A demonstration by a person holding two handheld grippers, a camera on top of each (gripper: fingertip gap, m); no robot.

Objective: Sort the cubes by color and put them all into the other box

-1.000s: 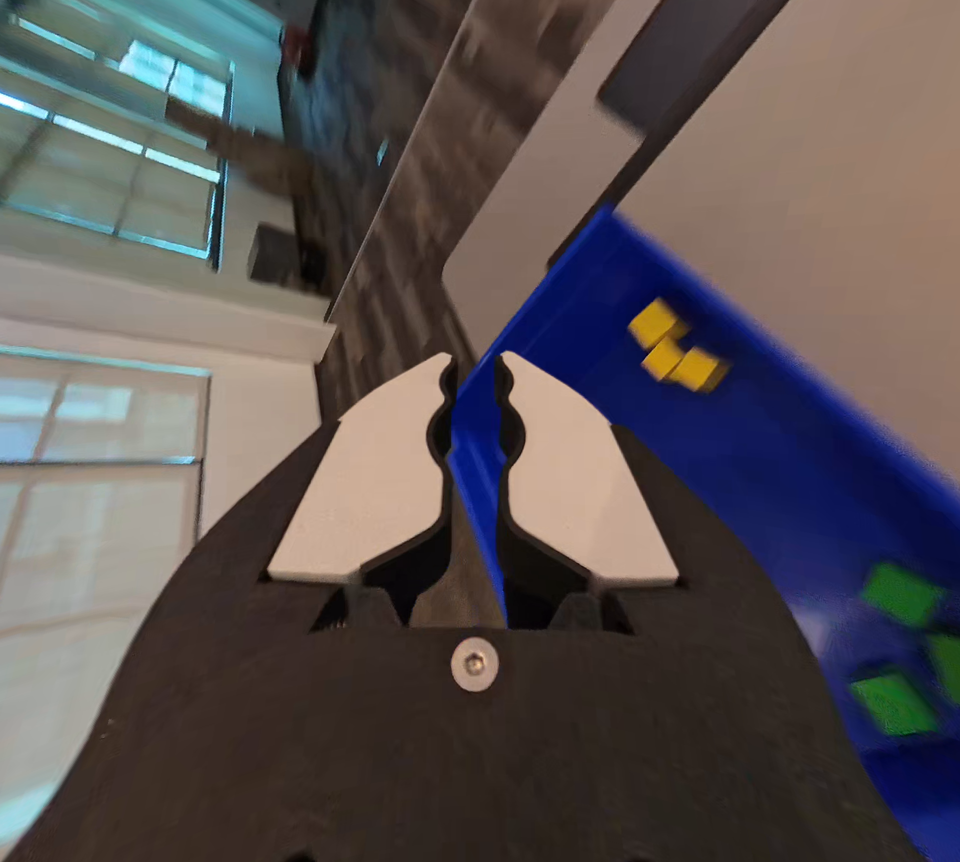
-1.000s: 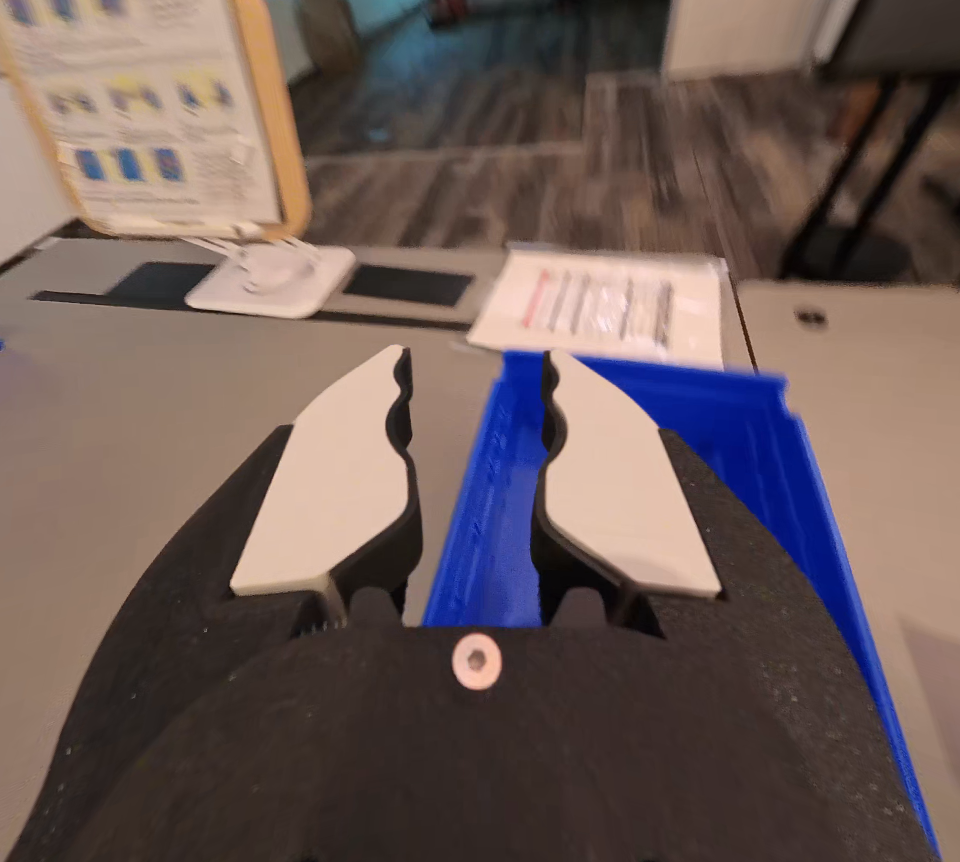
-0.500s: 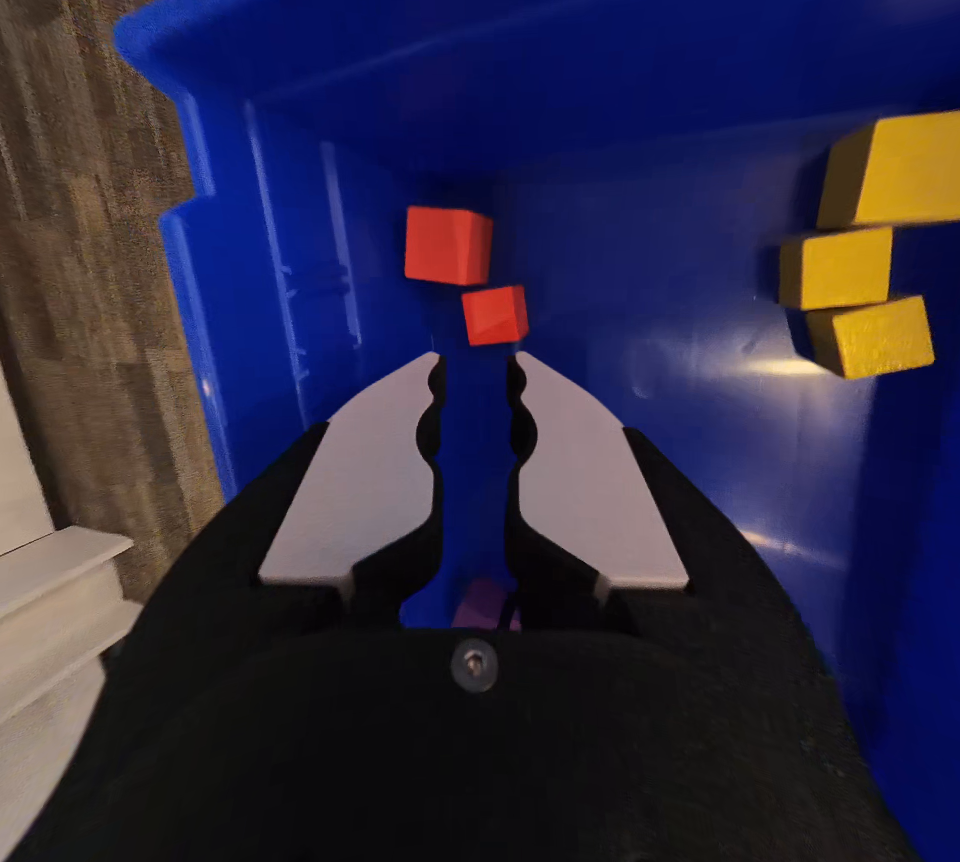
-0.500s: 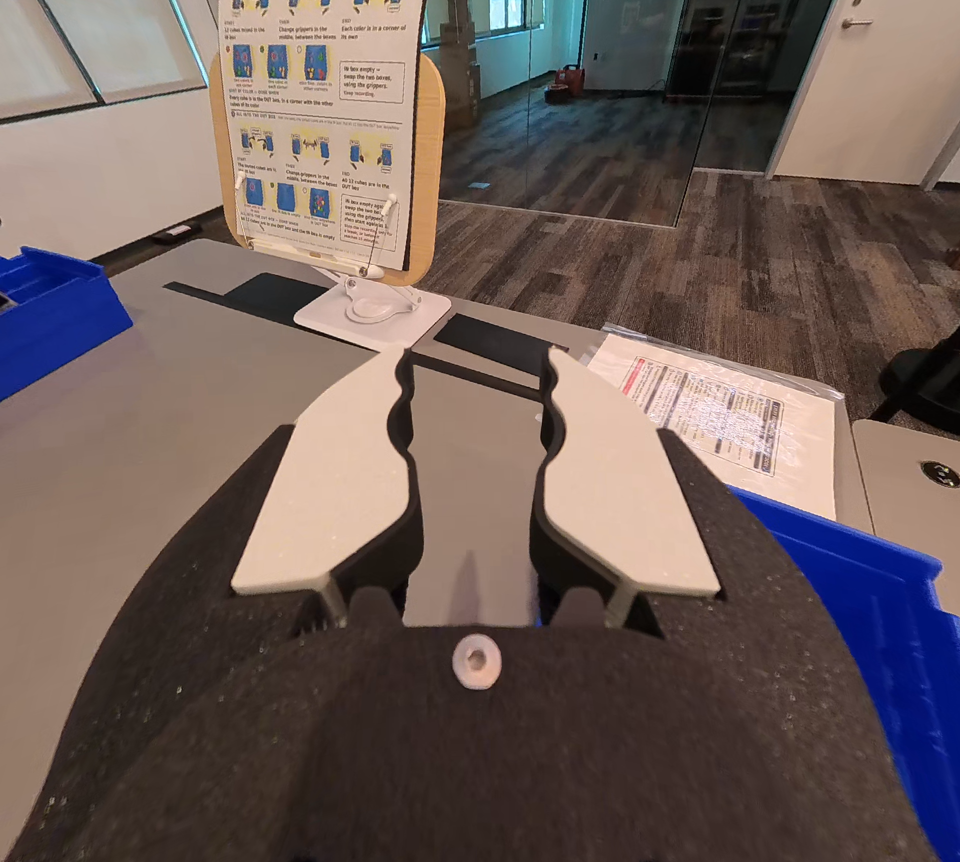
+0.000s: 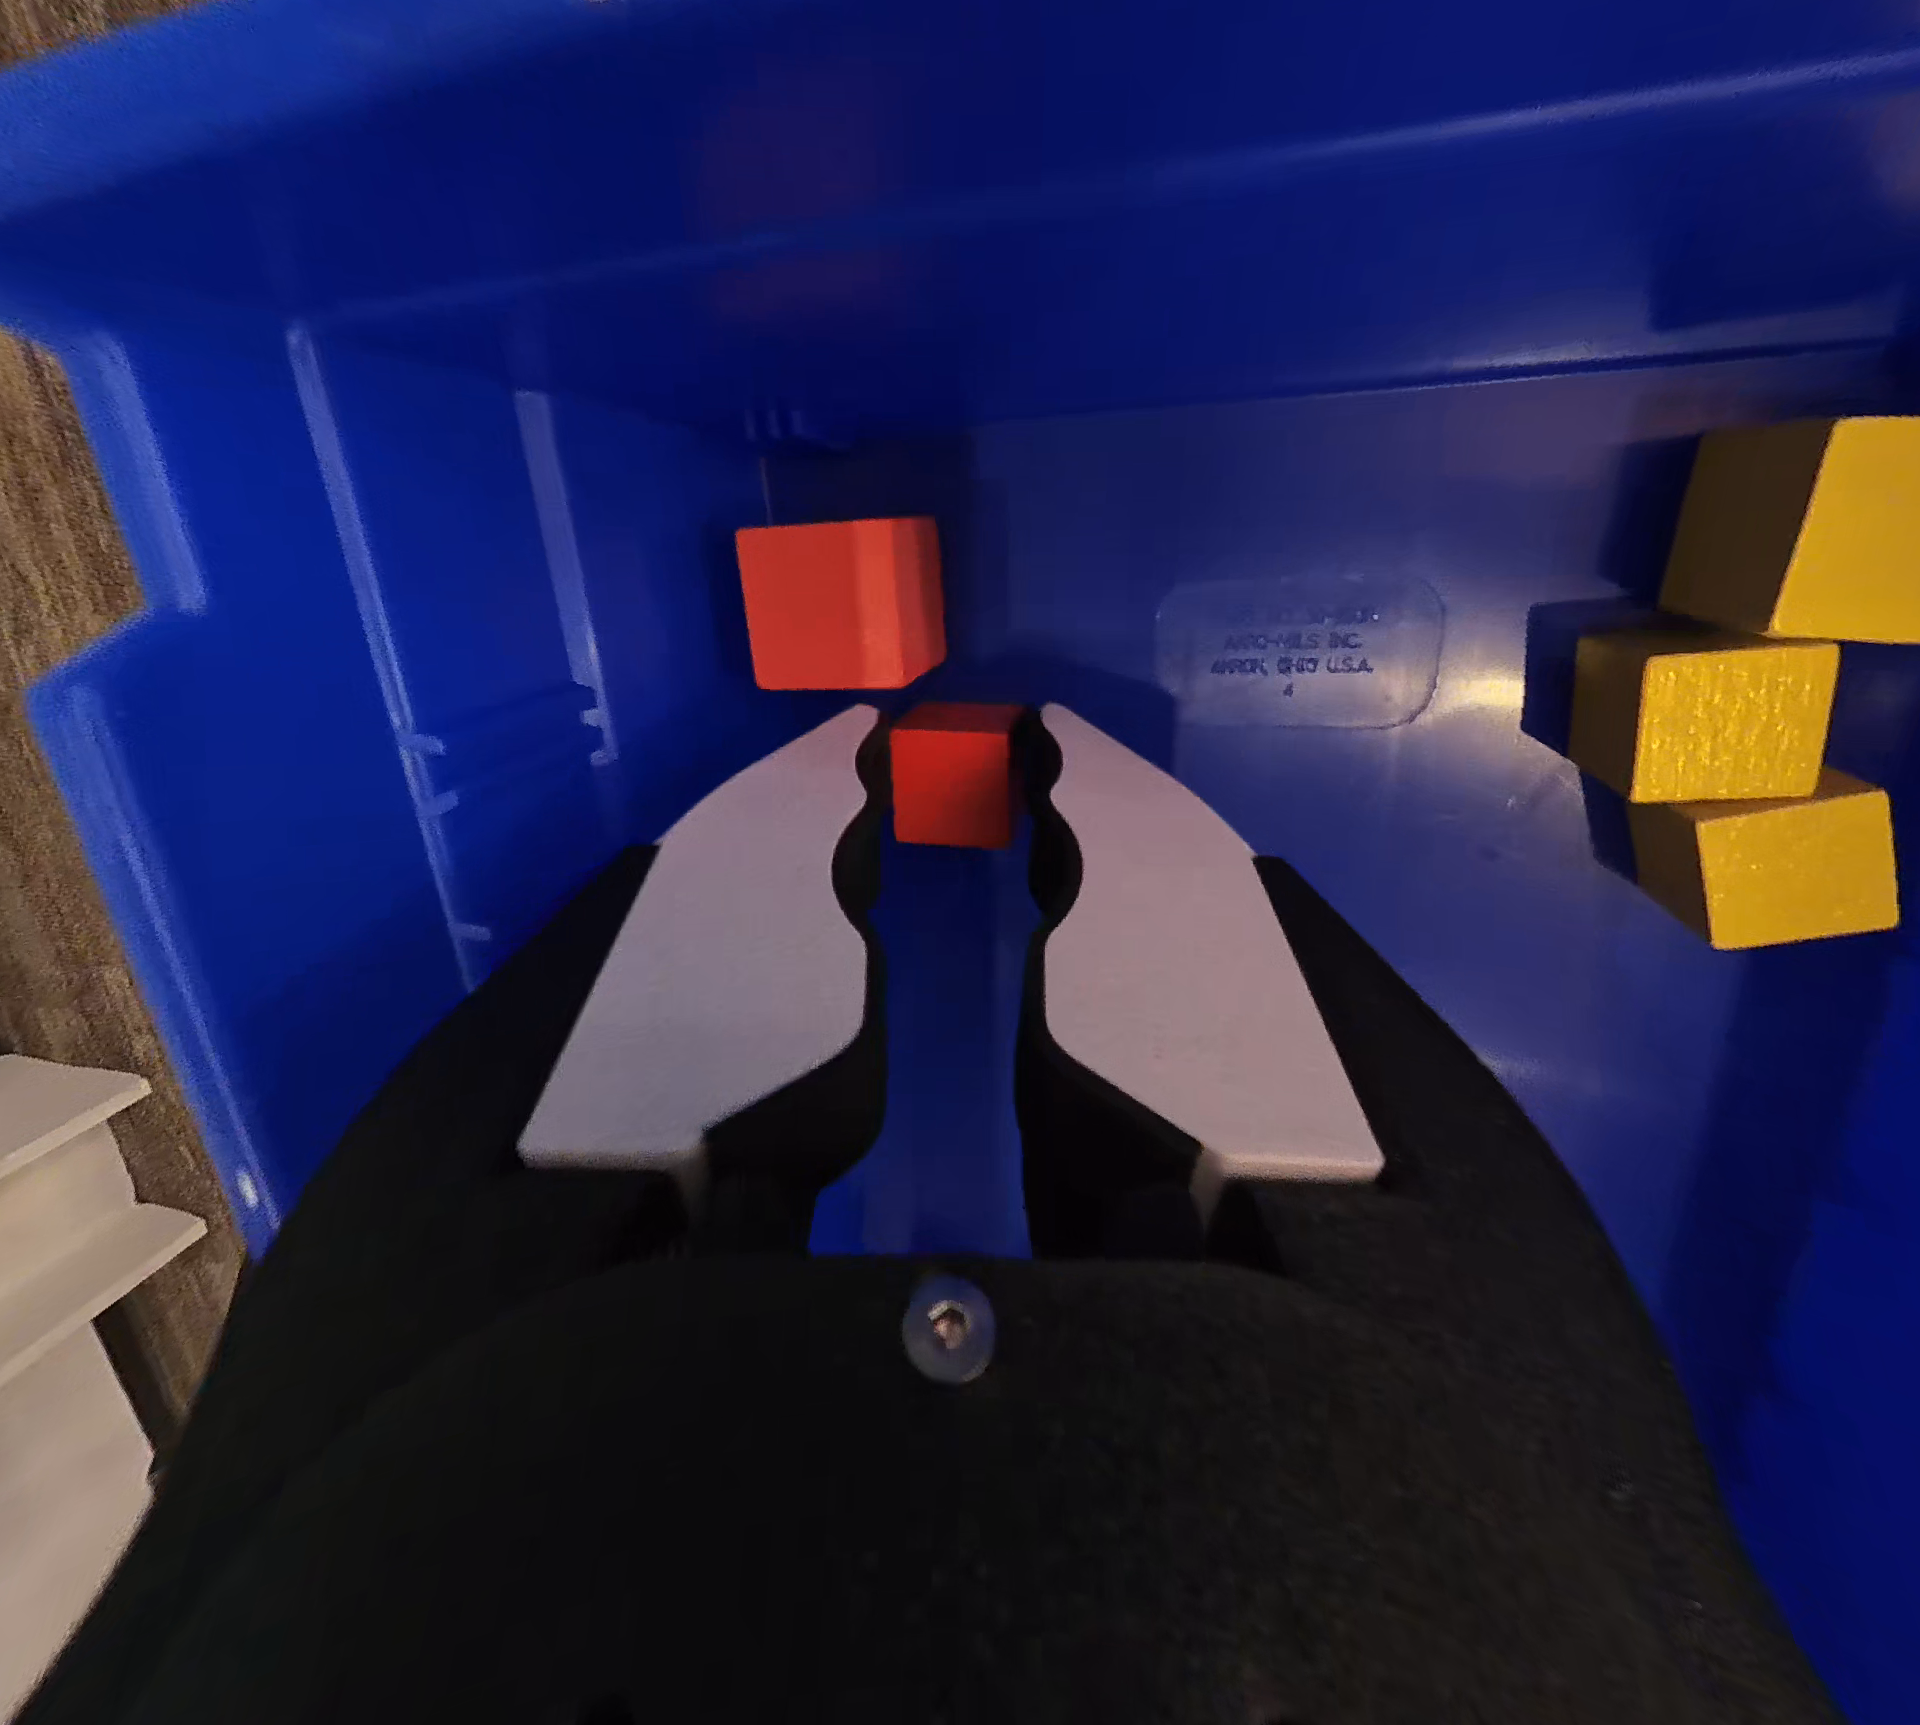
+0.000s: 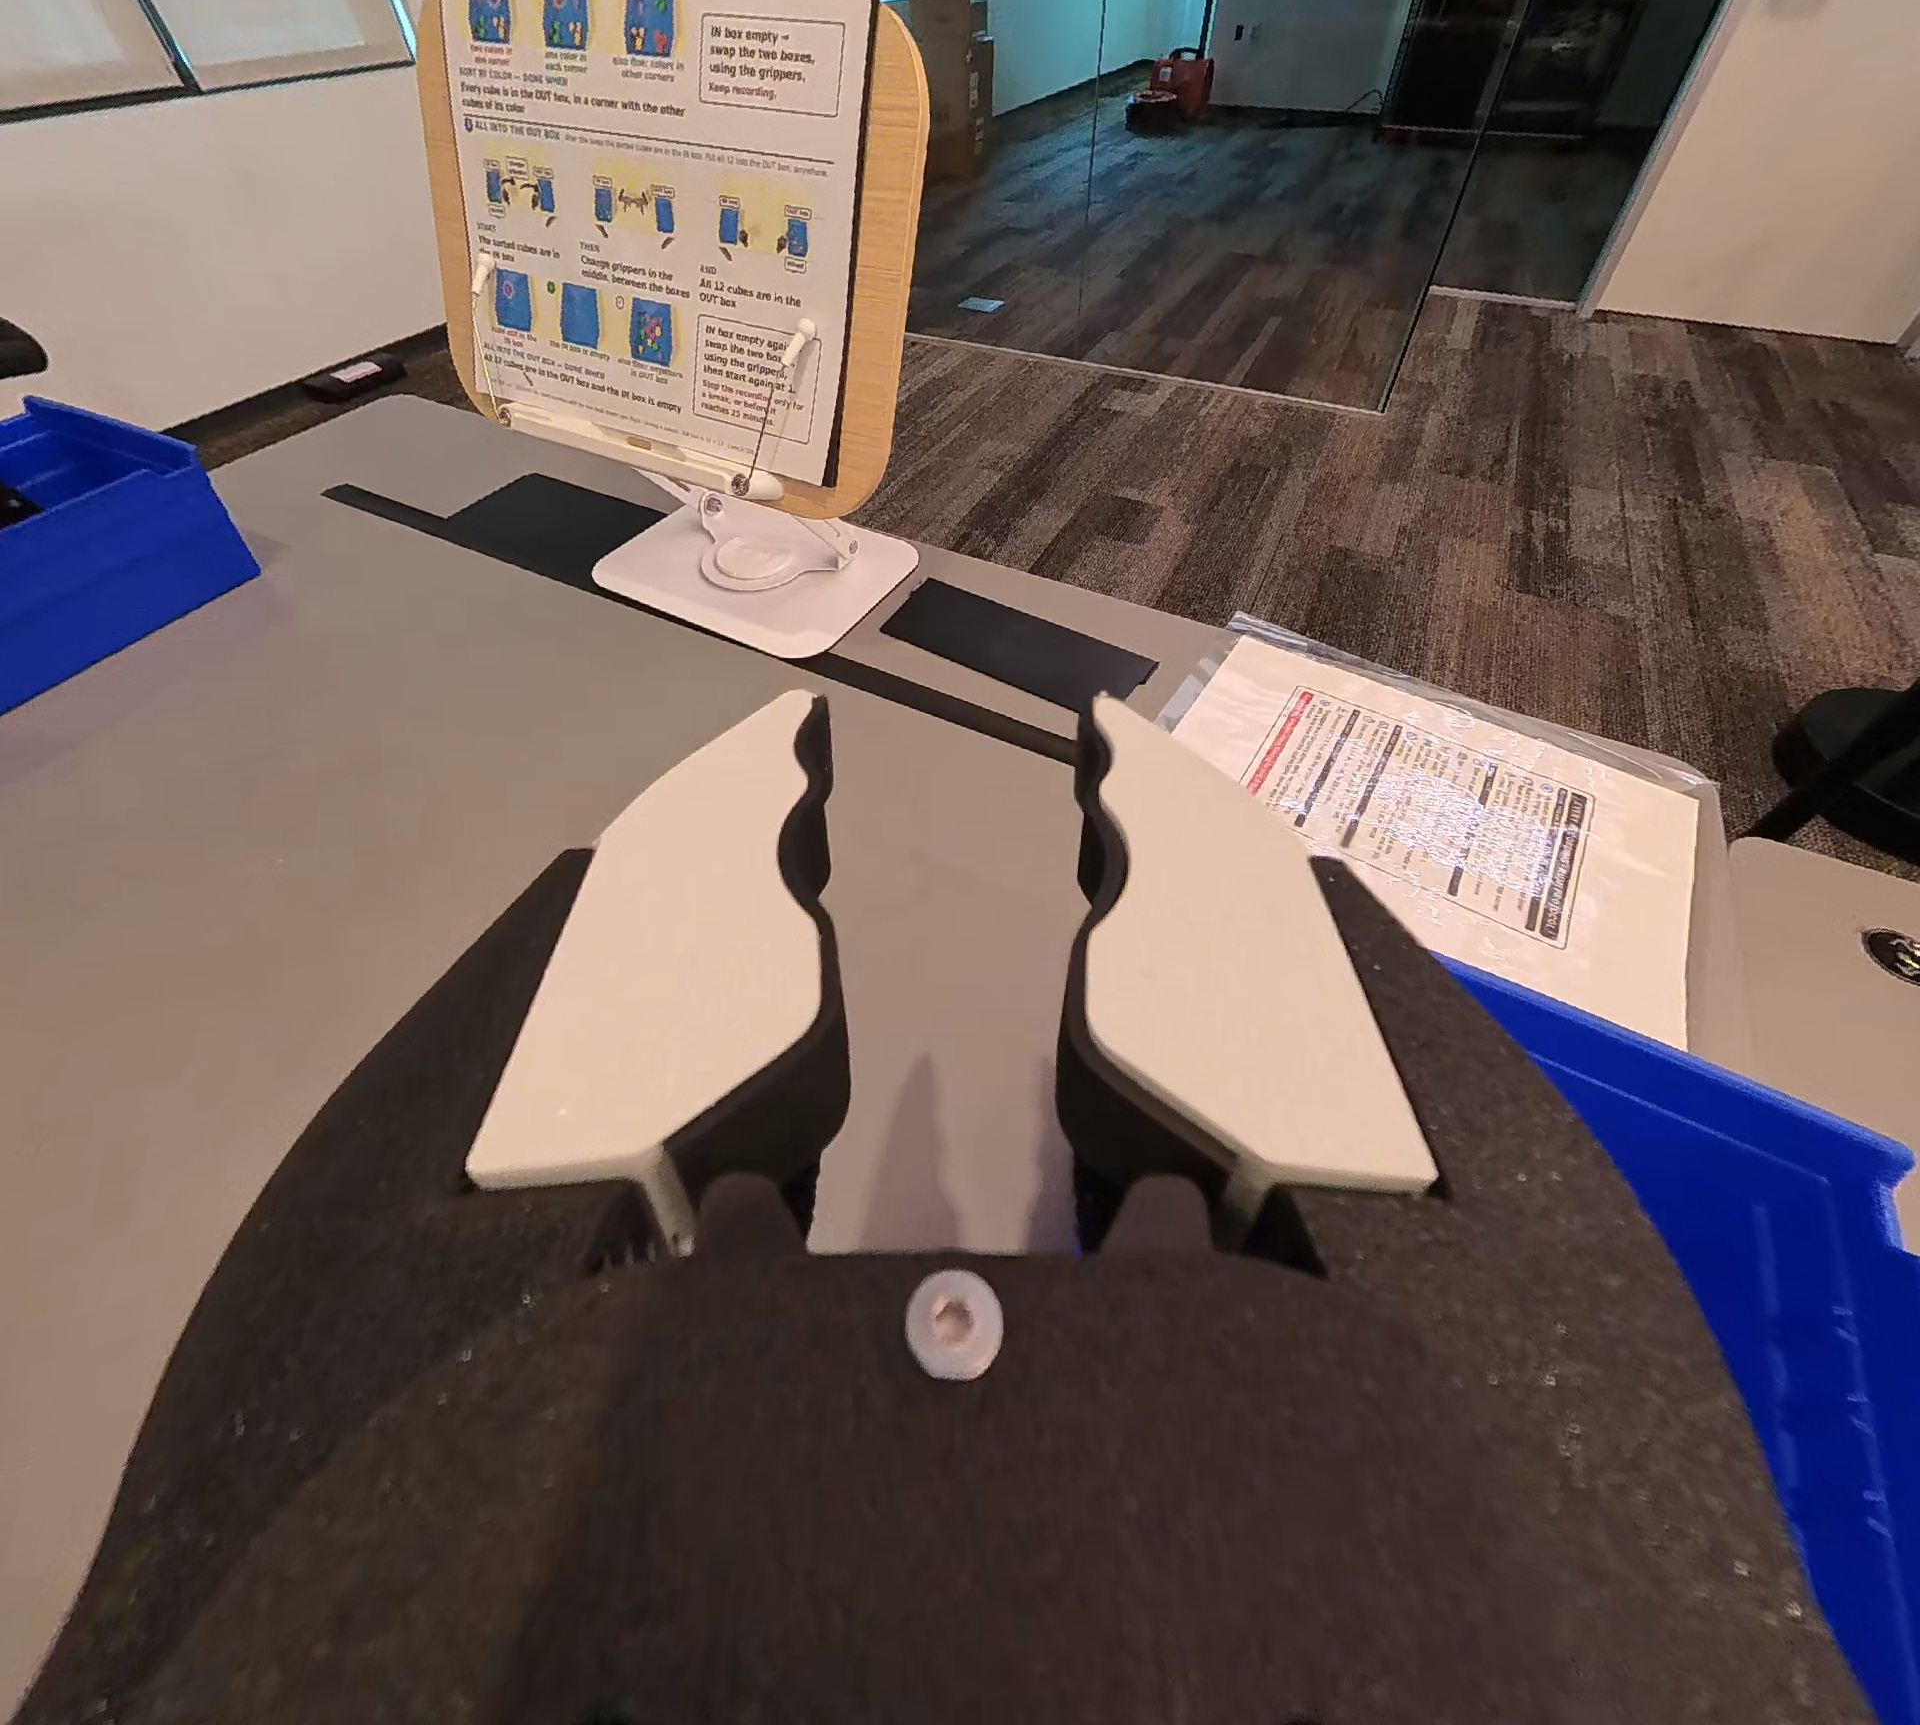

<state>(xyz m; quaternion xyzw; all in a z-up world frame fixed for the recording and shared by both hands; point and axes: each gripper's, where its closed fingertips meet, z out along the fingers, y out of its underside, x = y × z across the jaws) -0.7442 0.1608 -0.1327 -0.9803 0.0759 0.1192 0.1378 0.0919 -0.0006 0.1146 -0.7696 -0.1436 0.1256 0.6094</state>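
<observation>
Left claw [image 5: 951, 730] reached deep into a blue box [image 5: 1039, 148], and a small red cube [image 5: 951, 776] sat right between its two white fingers [image 5: 727, 937]. Both tips were at the cube's sides, but the pictures did not show whether they were squeezing it or only close to it. Just past the tips sat a second red cube [image 5: 840, 603], near the corner of the box. It looked very close to the first one. Off to the right of the claw, three yellow cubes [image 5: 1730, 730] were bunched together and touching each other. To the left, past the box wall, some brown floor [image 5: 73, 636] showed.

Right claw [image 6: 951, 725] was spread wide with nothing between its fingers. It hung over a bare grey table [image 6: 312, 844]. Low on its right side was the edge of another blue box [image 6: 1766, 1280]. Straight ahead stood a picture chart [image 6: 665, 148] on a white stand [image 6: 758, 579]. Ahead and to the right lay a paper sheet in a clear sleeve [image 6: 1444, 834]. Far off to the left, well apart from the claw, was the corner of a blue box [image 6: 104, 532].
</observation>
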